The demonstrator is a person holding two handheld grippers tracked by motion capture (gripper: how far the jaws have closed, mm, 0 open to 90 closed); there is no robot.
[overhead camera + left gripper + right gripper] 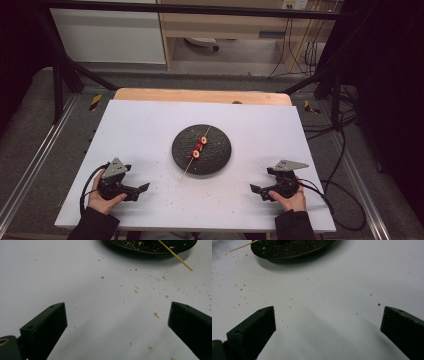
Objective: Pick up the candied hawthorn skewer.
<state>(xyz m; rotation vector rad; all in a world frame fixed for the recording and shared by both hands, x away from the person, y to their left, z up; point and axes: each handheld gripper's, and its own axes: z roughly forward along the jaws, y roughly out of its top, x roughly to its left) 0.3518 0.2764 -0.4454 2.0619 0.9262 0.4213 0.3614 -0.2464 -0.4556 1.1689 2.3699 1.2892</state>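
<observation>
1. Nearest, the left gripper (141, 189) and the right gripper (256, 190) are held low over the white surface (150, 125), well apart, each in one hand.
2. Both sets of fingers (45, 327) are spread wide, with nothing between them.
3. Crumbs (136, 291) are scattered on the surface ahead of them.
4. Farther off, between the two grippers, a dark plate (220, 155) is set on the surface.
5. A wooden skewer (186, 170) with red pieces (199, 145) is laid across the plate, its near end jutting past the rim.
</observation>
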